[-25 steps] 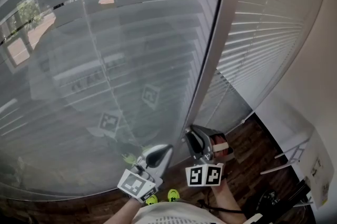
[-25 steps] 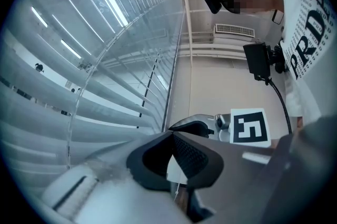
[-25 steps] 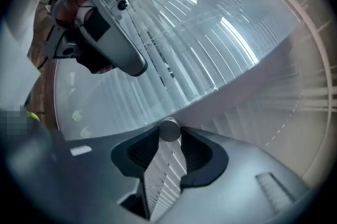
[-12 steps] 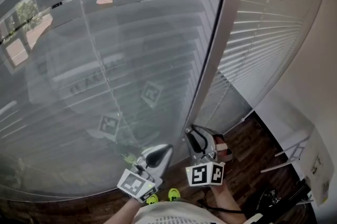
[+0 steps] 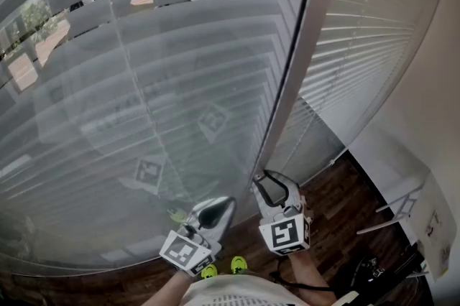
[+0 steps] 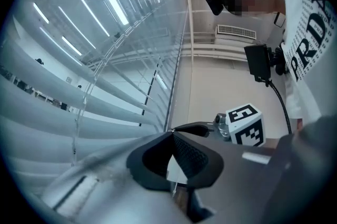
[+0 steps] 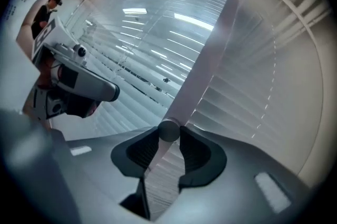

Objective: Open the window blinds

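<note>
Grey horizontal window blinds (image 5: 158, 67) fill the left of the head view, their slats nearly flat against the glass. A pale tilt wand (image 7: 210, 44) hangs at their right edge and shows as a thin rod (image 6: 185, 33) in the left gripper view. My right gripper (image 5: 267, 186) is shut on this wand near its lower end, which sits as a round section between the pads (image 7: 168, 136). My left gripper (image 5: 215, 211) hangs just left of it, jaws shut with nothing between them (image 6: 171, 134), close to the lower slats.
A second blind (image 5: 359, 46) covers the window to the right, beside a white wall (image 5: 431, 118). Dark wood floor (image 5: 338, 211) lies below, with a white frame (image 5: 399, 215) and black cables (image 5: 366, 272) at the lower right.
My right gripper has rolled about its own axis on the wand, so its marker cube now shows one face. The slats have shifted their tilt slightly. The left gripper has stayed still.
</note>
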Demonstrator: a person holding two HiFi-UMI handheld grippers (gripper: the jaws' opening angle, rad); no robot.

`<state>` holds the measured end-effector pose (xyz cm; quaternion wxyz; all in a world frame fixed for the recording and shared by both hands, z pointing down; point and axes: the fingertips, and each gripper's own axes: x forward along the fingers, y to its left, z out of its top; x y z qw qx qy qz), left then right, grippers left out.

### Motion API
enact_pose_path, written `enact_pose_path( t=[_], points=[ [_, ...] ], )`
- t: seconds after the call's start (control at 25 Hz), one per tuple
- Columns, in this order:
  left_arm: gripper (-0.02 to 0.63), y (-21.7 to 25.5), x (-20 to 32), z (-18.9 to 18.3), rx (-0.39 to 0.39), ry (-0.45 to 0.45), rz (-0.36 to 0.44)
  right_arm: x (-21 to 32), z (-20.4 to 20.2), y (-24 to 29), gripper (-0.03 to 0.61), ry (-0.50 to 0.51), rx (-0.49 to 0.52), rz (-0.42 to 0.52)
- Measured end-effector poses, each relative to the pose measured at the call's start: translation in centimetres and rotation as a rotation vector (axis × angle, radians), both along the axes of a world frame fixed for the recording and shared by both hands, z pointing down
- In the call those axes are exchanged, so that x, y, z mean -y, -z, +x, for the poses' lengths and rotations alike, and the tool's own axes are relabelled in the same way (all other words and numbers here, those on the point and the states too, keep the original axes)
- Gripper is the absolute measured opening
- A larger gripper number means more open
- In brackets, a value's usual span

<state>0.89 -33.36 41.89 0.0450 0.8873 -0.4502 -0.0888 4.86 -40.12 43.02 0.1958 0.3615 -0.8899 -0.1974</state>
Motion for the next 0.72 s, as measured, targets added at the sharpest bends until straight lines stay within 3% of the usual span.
enact_pose_path(
  t=[0.72],
  points=[
    [-0.008,-0.04,-0.19,0.14,0.001,-0.003,-0.003,0.38,0.51,0.03,0.13,-0.003,0.443,-0.307]
  ],
)
